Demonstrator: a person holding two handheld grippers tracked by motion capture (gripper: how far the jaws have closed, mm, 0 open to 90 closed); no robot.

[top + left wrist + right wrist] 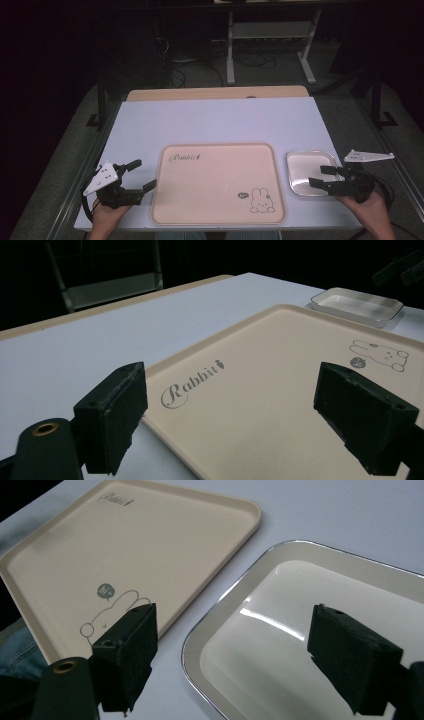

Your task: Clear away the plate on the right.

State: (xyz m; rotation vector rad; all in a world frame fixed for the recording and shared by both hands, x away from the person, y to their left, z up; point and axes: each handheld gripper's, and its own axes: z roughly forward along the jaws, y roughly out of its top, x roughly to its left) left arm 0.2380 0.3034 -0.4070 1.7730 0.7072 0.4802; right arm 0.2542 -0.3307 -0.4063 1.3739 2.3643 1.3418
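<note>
Dark surroundings frame a pale lilac-white rectangular table, whose far edge shows a strip of light wood. Centred on the near half lies a large beige rectangular plastic tray with rounded corners, printed "Rabbit" at its far left corner and a small rabbit drawing at its near right corner. Just beside the tray's right edge, apart from it, sits a small shiny metal rectangular dish.

Left gripper, held in the person's left hand at the table's near left corner, points toward the tray; its jaws stand wide apart with nothing between them, and the left gripper view looks across the tray's lettering.

Right gripper, held in the right hand, hangs over the near right part of the metal dish, jaws likewise spread wide and gripping nothing.
</note>
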